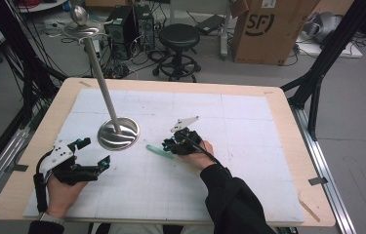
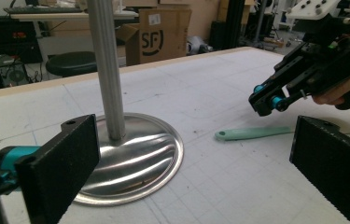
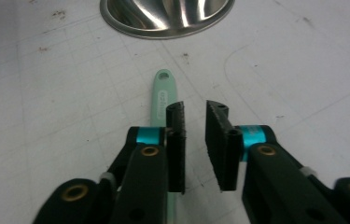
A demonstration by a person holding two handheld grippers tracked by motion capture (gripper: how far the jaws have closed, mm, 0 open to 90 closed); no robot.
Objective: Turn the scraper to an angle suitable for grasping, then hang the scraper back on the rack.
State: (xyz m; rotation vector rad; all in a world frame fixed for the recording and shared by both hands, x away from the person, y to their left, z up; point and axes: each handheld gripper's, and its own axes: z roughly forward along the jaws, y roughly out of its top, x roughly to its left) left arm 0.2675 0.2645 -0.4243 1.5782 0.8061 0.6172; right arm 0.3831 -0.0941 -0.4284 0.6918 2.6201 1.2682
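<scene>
right gripper [image 3: 195, 119] low over the mint green handle [image 3: 163, 93] flat on the table [image 1: 249, 122], jaws slightly parted, nothing between them. handle sits left of the gap; closing now likely misses. left gripper [image 1: 94, 153] wide open, empty, beside the steel stand [image 1: 118, 133].

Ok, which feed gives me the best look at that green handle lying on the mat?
The left gripper view: the green handle lies side-on, its holed end unobstructed. The right gripper view shows the holed end close up, the rest hidden under the right tongs. In the high view it is small.
</scene>
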